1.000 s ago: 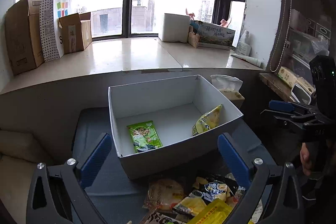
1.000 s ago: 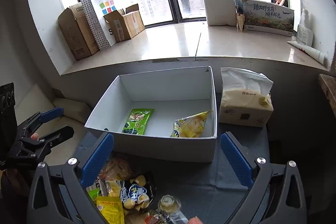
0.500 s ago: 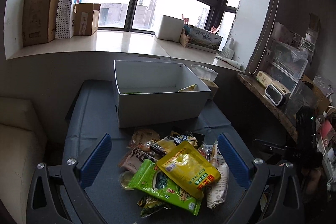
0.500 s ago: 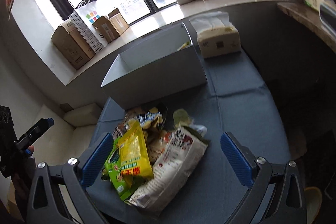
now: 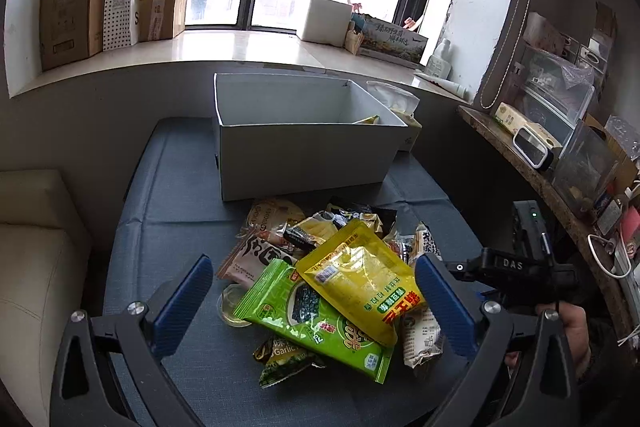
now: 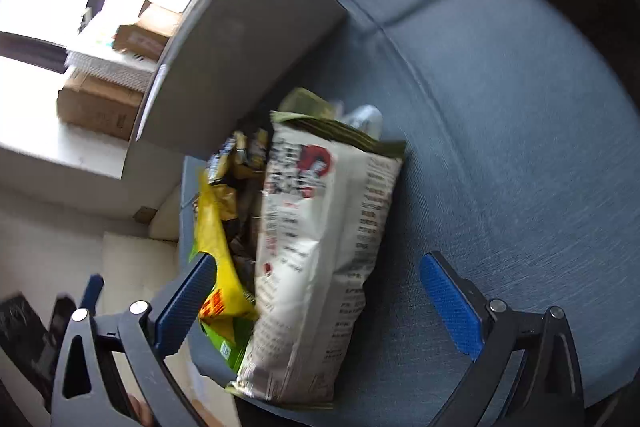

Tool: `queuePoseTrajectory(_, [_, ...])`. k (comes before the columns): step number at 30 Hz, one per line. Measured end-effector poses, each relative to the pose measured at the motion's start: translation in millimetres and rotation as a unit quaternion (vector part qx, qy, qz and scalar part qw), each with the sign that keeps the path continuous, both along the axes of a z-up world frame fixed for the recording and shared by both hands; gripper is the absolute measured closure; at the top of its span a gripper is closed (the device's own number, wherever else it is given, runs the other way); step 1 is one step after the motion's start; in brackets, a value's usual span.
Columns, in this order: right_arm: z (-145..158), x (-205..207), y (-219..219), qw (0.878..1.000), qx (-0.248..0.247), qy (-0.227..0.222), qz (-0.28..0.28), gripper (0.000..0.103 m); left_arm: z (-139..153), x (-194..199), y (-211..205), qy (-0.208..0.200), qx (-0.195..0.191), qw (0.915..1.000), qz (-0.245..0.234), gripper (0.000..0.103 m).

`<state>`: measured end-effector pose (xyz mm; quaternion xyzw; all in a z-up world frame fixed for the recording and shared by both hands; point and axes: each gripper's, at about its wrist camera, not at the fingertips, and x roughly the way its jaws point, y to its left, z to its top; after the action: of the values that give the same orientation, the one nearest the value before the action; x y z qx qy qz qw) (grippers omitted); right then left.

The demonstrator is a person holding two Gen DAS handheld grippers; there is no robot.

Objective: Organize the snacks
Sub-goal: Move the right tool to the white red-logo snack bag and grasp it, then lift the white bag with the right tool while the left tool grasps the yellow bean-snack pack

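Blue cushion (image 5: 168,195), frame centre: box (image 5: 304,147) nearly empty, snack pile (image 5: 332,279) mostly unsorted. Left gripper (image 5: 312,303), right gripper (image 6: 320,303) wide apart, holding nothing.

White letters "DAS" are showing on the black right gripper (image 5: 508,265) at the table's right edge, and "Garlic" is showing on the dark green packet (image 5: 286,357) at the near edge of the snack pile, while the other packets' print is staying unreadable.

Each tool, left (image 5: 312,297) and right (image 6: 318,301), has black triangular arms, silver screws and textured blue finger pads (image 5: 182,303). One black body reads "DAS" in white.
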<state>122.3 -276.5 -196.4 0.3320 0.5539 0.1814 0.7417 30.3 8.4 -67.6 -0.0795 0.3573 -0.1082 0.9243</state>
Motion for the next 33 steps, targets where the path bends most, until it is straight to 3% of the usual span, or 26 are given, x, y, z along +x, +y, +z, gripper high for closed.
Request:
queuePoseTrajectory(4, [-1,1,7,1.0,-0.009,-0.003,0.007,0.002,-8,-3,-2,0.01,0.0,0.9999,-0.005,0.0])
queuePoseTrajectory(6, [0,2,14,1.0,-0.014,-0.006,0.014,0.011,-10,-3,-2,0.013,-0.003,0.9999,-0.006,0.0])
queuePoseTrajectory(7, [-2,3,18,1.0,-0.003,0.0,0.024,0.021,-10,-4,-1,0.014,-0.006,0.9999,-0.007,0.0])
queuePoseTrajectory(10, [-4,3,28,0.999,-0.003,0.0,0.036,0.03,-12,-2,-5,0.021,0.004,0.9997,-0.009,0.0])
queuePoseTrajectory(11, [-4,3,29,0.999,-0.003,-0.003,0.034,0.036,-13,-3,-7,0.02,0.009,0.9997,-0.009,0.0])
queuePoseTrajectory(12, [-3,2,29,0.999,-0.005,-0.005,0.032,0.052,-14,-3,-7,0.019,0.012,0.9997,-0.01,0.0])
queuePoseTrajectory(13, [-2,3,28,0.999,-0.017,-0.007,0.03,0.06,-15,-3,-8,0.022,0.012,0.9996,-0.011,0.0])
queuePoseTrajectory(15, [-1,2,25,0.999,-0.013,-0.01,0.028,0.065,-19,-3,-8,0.028,0.01,0.9995,-0.012,0.0])
queuePoseTrajectory(25, [60,-10,-5,0.989,-0.082,-0.123,0.004,0.069,-39,7,-22,0.056,0.016,0.9978,-0.032,0.0])
queuePoseTrajectory(30, [103,-42,-11,0.966,-0.132,-0.223,0.006,0.069,-52,9,-49,0.069,0.05,0.9949,-0.055,0.0])
queuePoseTrajectory(33, [119,-54,-8,0.955,-0.157,-0.251,0.014,0.069,-62,11,-67,0.069,0.081,0.9922,-0.065,0.0])
